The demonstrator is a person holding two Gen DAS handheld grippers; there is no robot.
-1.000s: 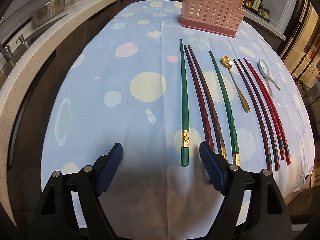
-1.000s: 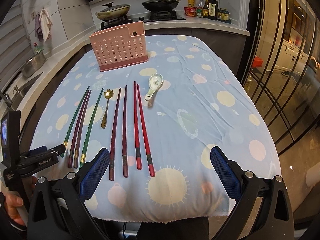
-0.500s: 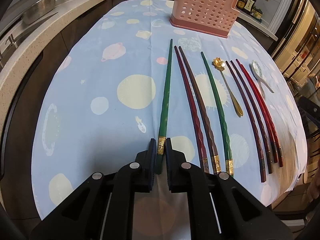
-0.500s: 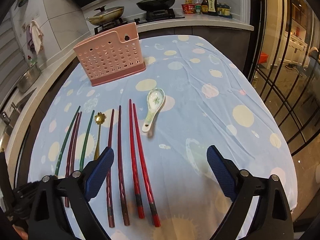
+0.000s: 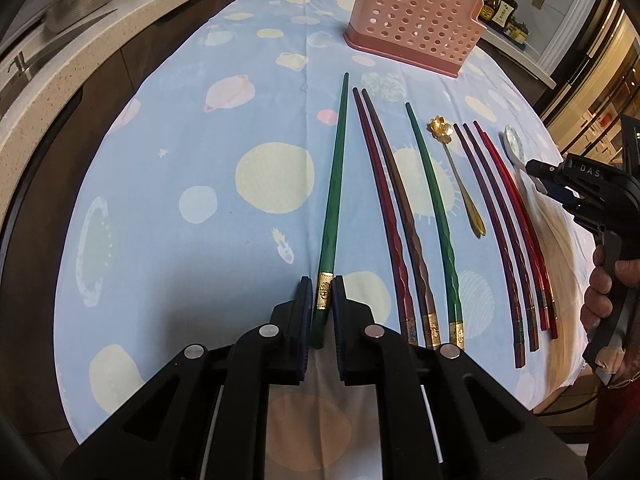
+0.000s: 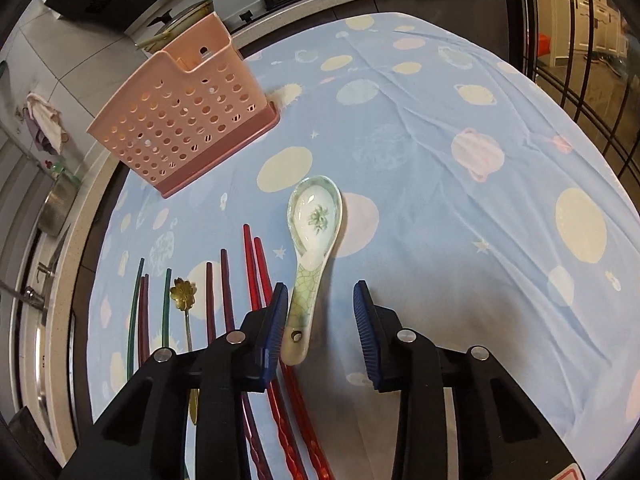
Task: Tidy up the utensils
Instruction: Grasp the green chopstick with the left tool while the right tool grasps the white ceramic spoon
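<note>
In the left wrist view, my left gripper [image 5: 321, 286] is shut on the gold-banded end of a green chopstick [image 5: 334, 192], which lies on the blue tablecloth [image 5: 180, 160]. To its right lie a dark red pair [image 5: 384, 184], a second green chopstick [image 5: 432, 200], a gold flower spoon [image 5: 460, 176], a purple pair and a red pair [image 5: 516, 216]. In the right wrist view, my right gripper [image 6: 320, 292] is closing. The handle of the ceramic spoon [image 6: 316, 216] lies between its jaws, next to the left pad and apart from the right one. The pink perforated holder [image 6: 180, 120] stands at the back.
A stone counter with a sink and a metal basin [image 5: 80, 0] runs along the left. Sauce bottles [image 5: 500, 8] and a stove with pans stand behind the table. Dark glass doors [image 6: 580, 40] are on the right. A person's hand [image 5: 604, 296] holds the right gripper's grip.
My left gripper closed on the leftmost green chopstick's end. The right gripper moved forward and down over the ceramic spoon, and its jaws narrowed around the handle.
</note>
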